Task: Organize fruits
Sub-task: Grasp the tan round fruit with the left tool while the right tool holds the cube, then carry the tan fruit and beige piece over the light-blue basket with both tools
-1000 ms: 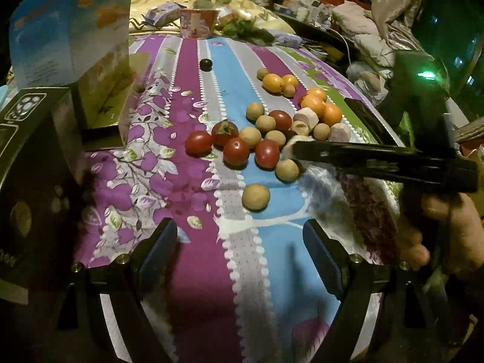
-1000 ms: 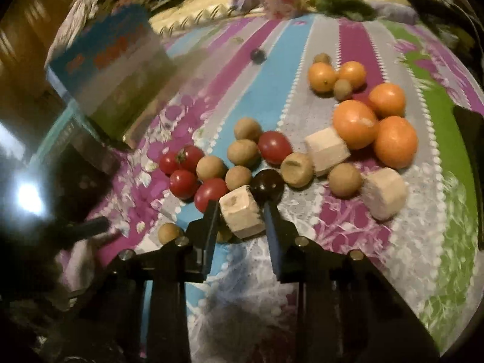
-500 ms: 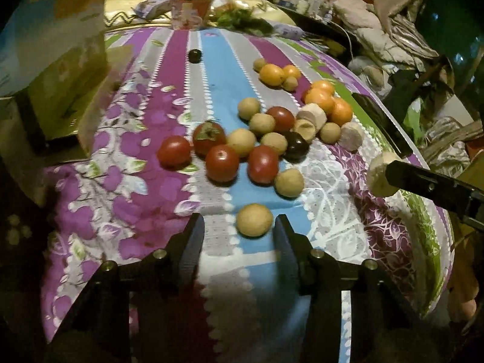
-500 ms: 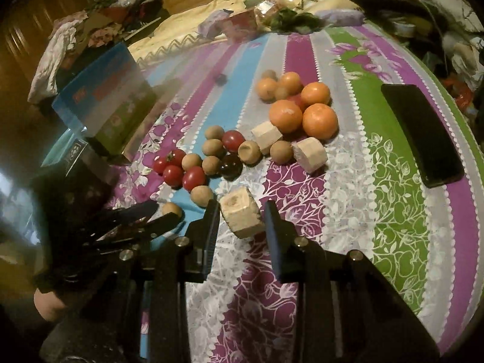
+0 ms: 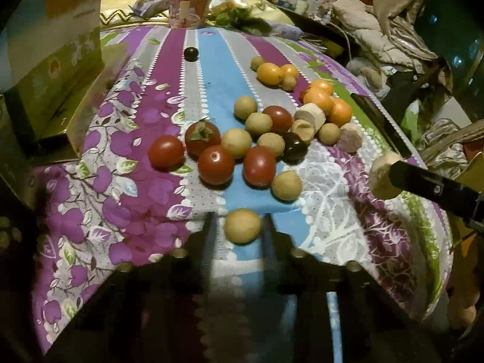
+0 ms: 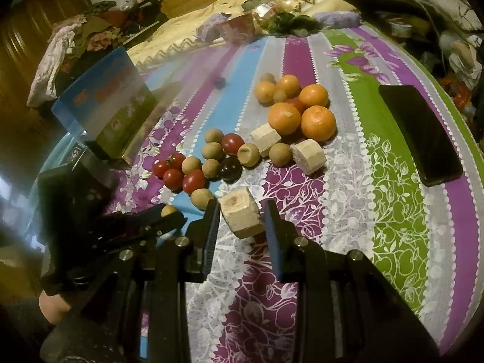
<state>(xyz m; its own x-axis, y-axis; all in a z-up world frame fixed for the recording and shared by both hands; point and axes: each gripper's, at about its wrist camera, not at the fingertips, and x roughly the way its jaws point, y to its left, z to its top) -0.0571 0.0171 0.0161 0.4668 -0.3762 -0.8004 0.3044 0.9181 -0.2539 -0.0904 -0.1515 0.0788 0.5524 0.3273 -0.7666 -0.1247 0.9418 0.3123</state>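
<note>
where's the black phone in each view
Left wrist: phone is a thin dark strip at the right edge of the cloth, seen nearly edge-on, behind the right gripper's finger.
Right wrist: phone lies flat on the green stripe, right of the oranges.
Shared landmark: the dark tomato among the fruit.

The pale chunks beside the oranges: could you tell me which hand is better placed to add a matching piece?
Probably the right. The right gripper is shut on a matching pale chunk, with the loose chunks just ahead. The left gripper is shut on a round tan fruit instead.
</note>
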